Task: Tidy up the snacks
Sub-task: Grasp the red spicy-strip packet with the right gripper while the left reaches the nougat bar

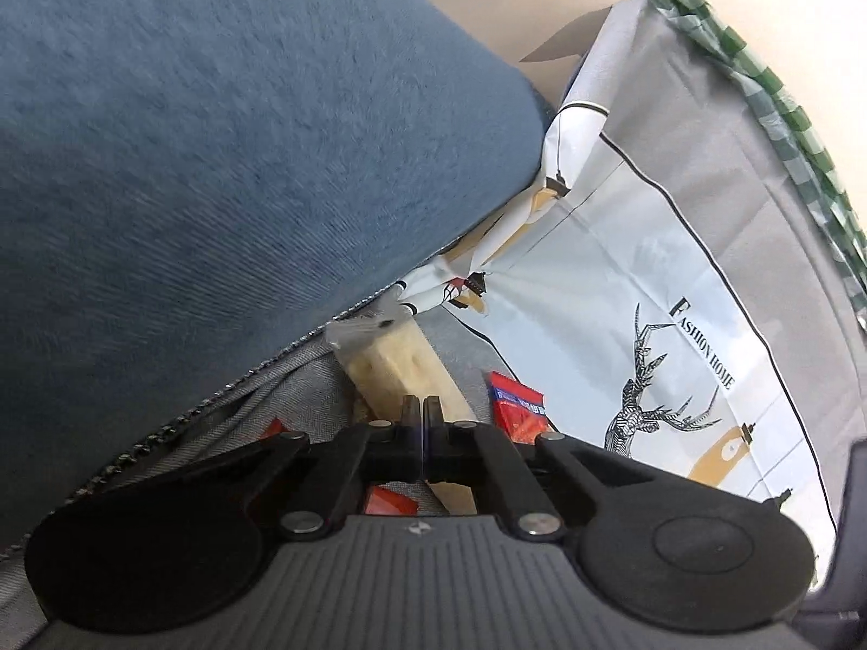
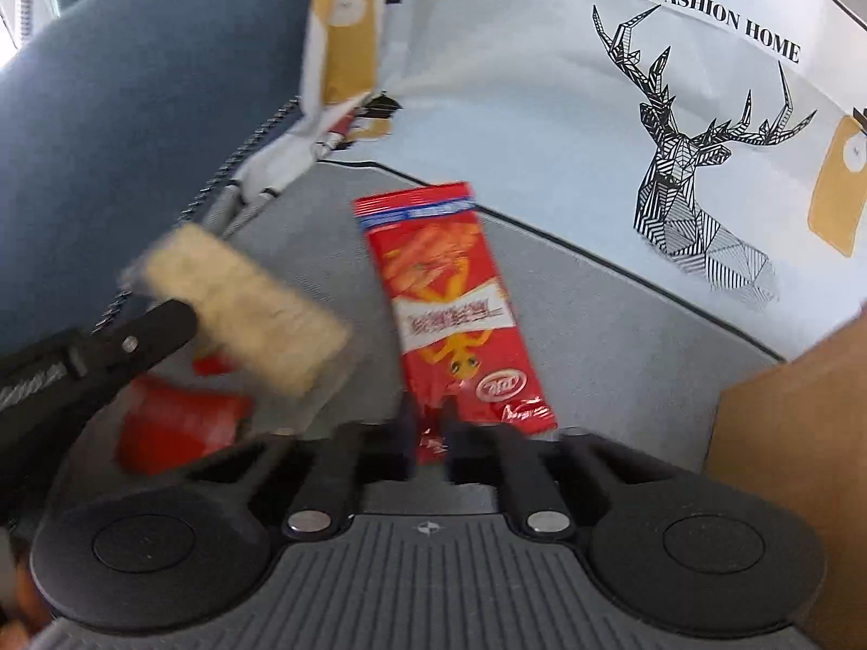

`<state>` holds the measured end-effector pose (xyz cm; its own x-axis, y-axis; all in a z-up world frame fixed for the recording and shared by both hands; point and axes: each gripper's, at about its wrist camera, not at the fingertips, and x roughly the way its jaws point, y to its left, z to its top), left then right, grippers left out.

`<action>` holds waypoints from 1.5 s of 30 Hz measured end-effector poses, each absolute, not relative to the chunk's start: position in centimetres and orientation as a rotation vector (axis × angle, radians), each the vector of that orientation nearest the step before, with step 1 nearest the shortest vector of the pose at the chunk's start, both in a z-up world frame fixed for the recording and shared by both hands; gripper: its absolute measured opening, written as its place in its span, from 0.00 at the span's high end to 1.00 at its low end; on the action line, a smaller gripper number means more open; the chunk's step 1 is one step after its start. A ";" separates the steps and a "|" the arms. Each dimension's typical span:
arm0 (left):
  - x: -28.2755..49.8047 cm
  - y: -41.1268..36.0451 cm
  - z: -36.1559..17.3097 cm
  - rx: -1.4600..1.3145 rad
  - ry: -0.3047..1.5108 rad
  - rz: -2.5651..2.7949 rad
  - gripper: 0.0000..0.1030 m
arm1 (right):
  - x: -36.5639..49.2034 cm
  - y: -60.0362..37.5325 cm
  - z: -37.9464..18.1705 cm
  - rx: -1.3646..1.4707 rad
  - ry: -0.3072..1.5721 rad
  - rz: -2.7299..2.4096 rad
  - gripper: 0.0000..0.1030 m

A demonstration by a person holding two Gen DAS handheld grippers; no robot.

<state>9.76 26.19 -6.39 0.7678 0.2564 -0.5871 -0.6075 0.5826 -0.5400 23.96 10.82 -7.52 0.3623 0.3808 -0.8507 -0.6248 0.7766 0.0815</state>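
left gripper (image 1: 422,411): black fingers, silver rivets | right gripper (image 2: 428,433): seemingly identical, blurred

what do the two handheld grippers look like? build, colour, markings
Both match: the left gripper and right gripper have matte black fingers on black linkage arms with silver pivot pins, a ribbed grey body with a small crosshair mark, and round black side housings. No cables or sleeves visible.

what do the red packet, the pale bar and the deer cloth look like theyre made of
Red packet: glossy plastic or foil film, judging by its shine and crimped, crinkled end at the right gripper.
Pale bar: a porous, crumbly-looking wafer or cracker in clear plastic wrap, held by the left gripper; blurred, so uncertain.
Deer cloth: smooth printed sheet with creases and faint sheen, possibly coated fabric or vinyl.
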 end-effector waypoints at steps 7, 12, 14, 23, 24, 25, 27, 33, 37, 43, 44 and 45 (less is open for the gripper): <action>8.4 26.4 -6.0 -0.796 0.485 0.513 0.99 | 21.2 9.1 -6.2 -0.243 0.984 0.625 0.96; 8.4 26.3 -6.4 -0.808 0.463 0.536 0.74 | 21.8 8.7 -5.4 -0.230 0.913 0.563 0.49; 8.7 26.4 -6.7 -0.822 0.460 0.545 0.67 | 22.6 8.9 -5.4 -0.234 0.895 0.543 0.27; 10.9 26.6 -7.7 -0.844 0.444 0.567 0.43 | 26.2 12.4 -8.7 -0.310 0.981 0.558 0.23; 11.2 26.7 -7.8 -0.839 0.442 0.570 0.42 | 26.4 12.6 -9.0 -0.314 0.990 0.560 0.23; 11.4 26.8 -7.9 -0.834 0.442 0.577 0.42 | 26.5 12.9 -9.3 -0.316 0.998 0.559 0.23; 11.8 27.0 -8.0 -0.819 0.439 0.596 0.42 | 26.7 12.9 -9.6 -0.304 1.002 0.557 0.21; 12.8 26.8 -8.3 -0.785 0.480 0.563 0.56 | 26.6 12.6 -9.5 -0.269 1.004 0.599 0.34; 12.7 26.8 -7.8 -0.765 0.481 0.520 0.92 | 25.3 12.4 -8.9 -0.290 0.995 0.652 0.53; 12.1 26.4 -6.7 -0.719 0.485 0.475 1.00 | 23.4 11.2 -7.4 -0.237 0.991 0.617 0.65; 12.0 26.3 -6.5 -0.712 0.488 0.467 1.00 | 22.8 11.1 -7.2 -0.238 0.991 0.609 0.66; 11.9 26.3 -6.4 -0.704 0.494 0.460 1.00 | 22.1 11.1 -6.9 -0.244 0.990 0.597 0.66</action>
